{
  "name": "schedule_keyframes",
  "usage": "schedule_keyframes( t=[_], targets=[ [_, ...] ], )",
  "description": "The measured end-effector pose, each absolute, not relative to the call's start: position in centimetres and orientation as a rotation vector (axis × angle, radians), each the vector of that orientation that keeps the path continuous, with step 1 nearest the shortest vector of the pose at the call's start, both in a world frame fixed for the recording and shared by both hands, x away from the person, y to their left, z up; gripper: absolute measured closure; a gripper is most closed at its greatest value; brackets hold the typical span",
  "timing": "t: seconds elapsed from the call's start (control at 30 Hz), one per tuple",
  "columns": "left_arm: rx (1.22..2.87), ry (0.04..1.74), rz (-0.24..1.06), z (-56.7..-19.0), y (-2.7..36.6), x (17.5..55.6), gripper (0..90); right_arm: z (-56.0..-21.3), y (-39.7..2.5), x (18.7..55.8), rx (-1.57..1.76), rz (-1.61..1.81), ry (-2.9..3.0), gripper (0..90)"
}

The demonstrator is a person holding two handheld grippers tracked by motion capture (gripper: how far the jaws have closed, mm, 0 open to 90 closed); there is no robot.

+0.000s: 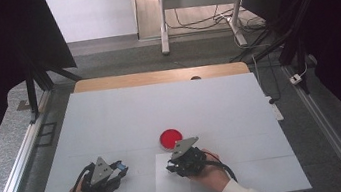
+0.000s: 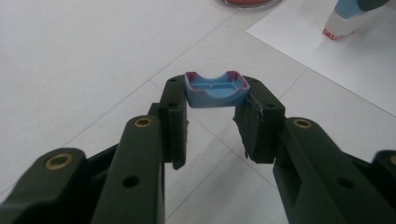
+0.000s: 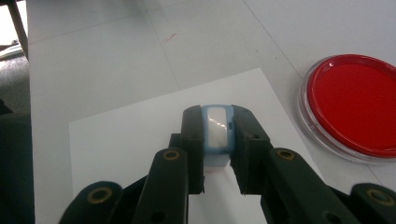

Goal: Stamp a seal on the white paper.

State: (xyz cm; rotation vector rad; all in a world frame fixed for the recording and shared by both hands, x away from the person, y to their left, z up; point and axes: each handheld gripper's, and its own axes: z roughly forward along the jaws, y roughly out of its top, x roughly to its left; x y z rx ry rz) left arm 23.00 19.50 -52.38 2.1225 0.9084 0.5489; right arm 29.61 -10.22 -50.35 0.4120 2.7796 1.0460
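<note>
Left gripper (image 2: 212, 116) clamped on blue cap (image 2: 215, 88); right gripper (image 3: 217, 140) clamped on stamp (image 3: 217, 130) above paper (image 3: 126, 135). Red pad (image 3: 355, 109) just beside. Likely inking next: keep stamp upright, press flat.

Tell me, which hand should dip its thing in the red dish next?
Probably the right. The right gripper already holds the blue stamp over the white paper, right beside the red dish. The left gripper holds just the blue cap, farther off.
</note>
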Motion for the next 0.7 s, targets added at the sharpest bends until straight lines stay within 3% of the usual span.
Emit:
schedule_keyframes(
  t=[0.7],
  targets=[
    [2.122, 0.909, 0.553, -52.32, 19.41, 22.94, 64.2, -50.4, -10.12, 29.48, 0.408, 1.032, 2.776, 75.7]
  ],
)
